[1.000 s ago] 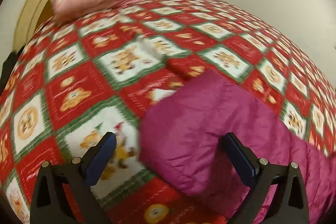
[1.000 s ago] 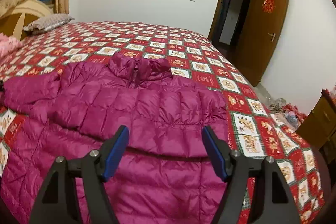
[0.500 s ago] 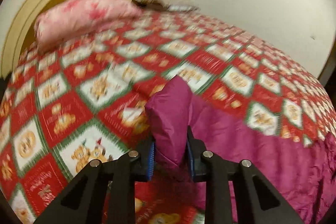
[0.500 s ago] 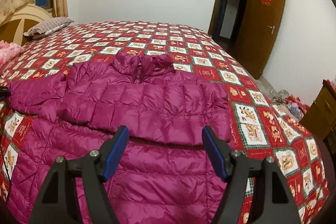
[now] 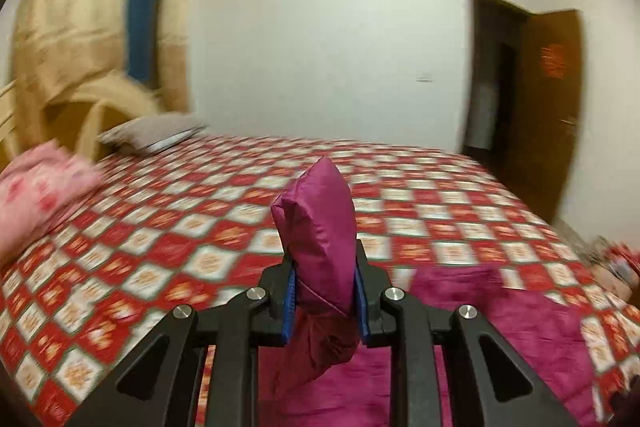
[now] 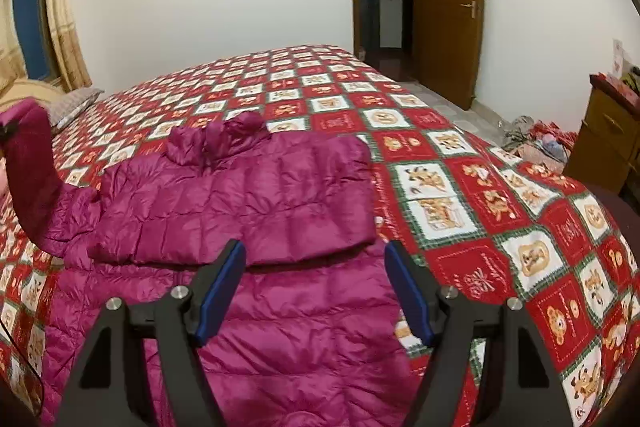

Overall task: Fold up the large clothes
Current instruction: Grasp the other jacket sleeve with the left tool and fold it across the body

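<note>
The left claw (image 5: 324,291) gripped the sleeve (image 5: 318,223) clear of the bed (image 6: 460,155), the jacket (image 6: 248,203) lying toward its three o'clock, collar at twelve from the open, empty right claw (image 6: 314,287).

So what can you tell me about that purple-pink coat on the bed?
The magenta puffer jacket looks like shiny, quilted, padded fabric. It lies spread across the red patterned bedspread, its stand-up collar toward the far side. One sleeve is already folded across the chest. The other sleeve is lifted off the bed, its cuff end pinched in the closed left gripper. The right gripper hangs open above the lower body, not touching it.
</note>
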The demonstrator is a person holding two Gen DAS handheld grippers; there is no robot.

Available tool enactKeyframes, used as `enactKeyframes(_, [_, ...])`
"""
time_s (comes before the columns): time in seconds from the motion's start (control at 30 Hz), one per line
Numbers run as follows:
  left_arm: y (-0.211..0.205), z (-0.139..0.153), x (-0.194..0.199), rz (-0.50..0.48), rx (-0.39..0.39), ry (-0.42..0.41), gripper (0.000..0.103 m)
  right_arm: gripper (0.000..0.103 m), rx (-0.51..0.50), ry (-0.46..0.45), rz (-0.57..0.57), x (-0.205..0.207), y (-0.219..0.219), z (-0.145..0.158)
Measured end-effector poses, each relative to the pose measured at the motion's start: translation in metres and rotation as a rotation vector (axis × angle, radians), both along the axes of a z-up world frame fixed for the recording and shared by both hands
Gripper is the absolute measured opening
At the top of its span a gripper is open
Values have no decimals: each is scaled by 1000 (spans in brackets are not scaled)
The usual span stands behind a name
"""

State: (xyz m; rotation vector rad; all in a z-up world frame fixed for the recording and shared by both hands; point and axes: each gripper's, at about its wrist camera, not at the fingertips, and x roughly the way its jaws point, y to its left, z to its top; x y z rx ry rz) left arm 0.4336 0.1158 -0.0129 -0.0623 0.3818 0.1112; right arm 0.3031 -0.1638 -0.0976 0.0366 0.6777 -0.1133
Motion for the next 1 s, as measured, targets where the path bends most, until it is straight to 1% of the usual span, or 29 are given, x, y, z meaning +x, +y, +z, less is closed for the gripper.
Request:
enactKeyframes(0.1, [-56,-2,2,-123,15,-1,24,74,19,-4,-16,-3,-11,0])
enactKeyframes(0.2, [-103,-16,6,-216,19,26,24,74,38,-7,-29,-4,-22,0])
enactKeyframes(0.27, [-136,-32,8,-283,24,65,24,74,47,-9,-43,-7,-29,-1])
enactKeyframes(0.33, [-172,-54,9,-340,59,96,24,74,57,-8,-53,-9,-37,-3])
enactKeyframes(0.37, [-184,-60,8,-354,75,101,24,74,63,-6,-61,-9,-41,-4])
enactKeyframes(0.4, [-198,-73,7,-375,98,117,23,74,68,-3,-67,-10,-45,-5])
enactKeyframes(0.5, [-223,-98,9,-413,124,178,23,74,86,8,-90,-11,-56,-10])
enactKeyframes(0.6, [-234,-116,11,-441,134,227,23,74,99,15,-101,-13,-63,-15])
enactKeyframes(0.67, [-237,-125,14,-481,110,276,28,74,101,21,-106,-12,-66,-18])
enactKeyframes(0.7, [-237,-130,15,-514,83,330,39,74,102,24,-107,-12,-67,-20])
enactKeyframes(0.73, [-240,-135,17,-529,67,362,51,74,106,28,-109,-12,-67,-21])
enactKeyframes(0.77, [-239,-138,16,-545,49,393,54,74,109,30,-111,-11,-68,-21])
enactKeyframes(0.83, [-236,-140,4,-572,39,402,57,74,116,29,-115,-12,-69,-21])
enactKeyframes(0.87, [-235,-141,-2,-574,45,404,60,74,117,27,-118,-12,-69,-20])
enactKeyframes(0.9, [-231,-142,-11,-570,59,424,67,74,117,22,-118,-13,-69,-19])
enactKeyframes(0.93, [-228,-144,-17,-565,71,444,70,74,113,18,-118,-13,-69,-17])
enactKeyframes(1.0, [-215,-148,-35,-572,94,484,70,74,100,9,-118,-14,-68,-13])
